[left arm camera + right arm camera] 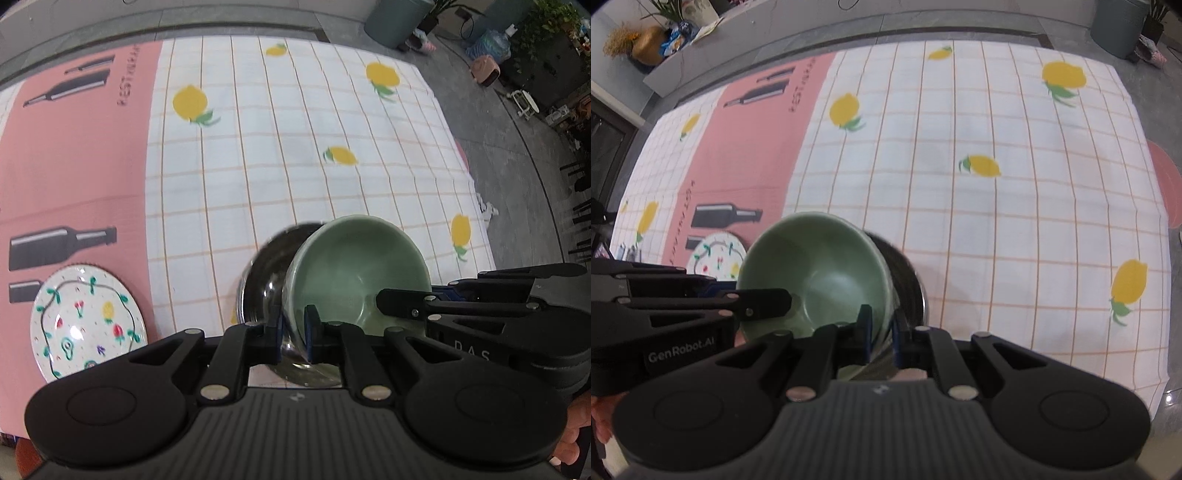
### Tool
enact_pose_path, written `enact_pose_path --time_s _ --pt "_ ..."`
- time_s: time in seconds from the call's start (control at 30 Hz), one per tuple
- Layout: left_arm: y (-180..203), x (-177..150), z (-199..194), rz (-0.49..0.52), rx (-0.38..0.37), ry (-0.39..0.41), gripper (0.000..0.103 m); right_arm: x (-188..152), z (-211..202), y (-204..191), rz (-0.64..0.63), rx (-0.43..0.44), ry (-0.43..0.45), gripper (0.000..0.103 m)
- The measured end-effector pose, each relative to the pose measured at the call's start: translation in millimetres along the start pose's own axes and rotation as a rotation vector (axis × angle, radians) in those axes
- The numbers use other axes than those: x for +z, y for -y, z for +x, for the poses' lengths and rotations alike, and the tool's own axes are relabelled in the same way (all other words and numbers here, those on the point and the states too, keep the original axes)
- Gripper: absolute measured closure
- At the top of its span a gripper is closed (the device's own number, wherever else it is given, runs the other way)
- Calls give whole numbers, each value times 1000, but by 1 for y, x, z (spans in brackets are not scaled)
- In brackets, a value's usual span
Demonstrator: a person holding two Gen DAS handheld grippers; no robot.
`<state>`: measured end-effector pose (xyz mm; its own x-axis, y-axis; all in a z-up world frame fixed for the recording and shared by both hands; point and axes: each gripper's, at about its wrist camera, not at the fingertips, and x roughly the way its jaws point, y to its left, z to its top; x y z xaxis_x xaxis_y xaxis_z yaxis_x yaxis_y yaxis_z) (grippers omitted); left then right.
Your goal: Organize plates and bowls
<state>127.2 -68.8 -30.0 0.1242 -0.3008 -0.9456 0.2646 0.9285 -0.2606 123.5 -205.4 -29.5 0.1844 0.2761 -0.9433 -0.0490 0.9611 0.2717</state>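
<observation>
A green ceramic bowl [354,273] [816,266] sits nested in a larger steel bowl [264,280] [910,284], and both hang above the checked tablecloth. My left gripper [293,332] [775,299] is shut on the pair's left rim, one finger inside the green bowl and one outside the steel wall. My right gripper [882,332] [384,299] is shut on the opposite rim in the same way. A white plate [88,321] [718,258] painted with fruit lies on the pink mat [74,155] [753,155] to the left.
The white lemon-print tablecloth [295,140] [997,229] covers the table, and its right edge drops to a grey floor. A green bin [395,18], plants and small clutter stand beyond the far corner. A pink round thing [1167,184] shows past the right edge.
</observation>
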Motion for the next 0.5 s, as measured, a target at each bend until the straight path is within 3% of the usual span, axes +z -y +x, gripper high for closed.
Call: enact_pose_path --time_s 0.5 --pt "9 -2 24 76 101 -83 90 -8 30 2 -16 7 -50 95"
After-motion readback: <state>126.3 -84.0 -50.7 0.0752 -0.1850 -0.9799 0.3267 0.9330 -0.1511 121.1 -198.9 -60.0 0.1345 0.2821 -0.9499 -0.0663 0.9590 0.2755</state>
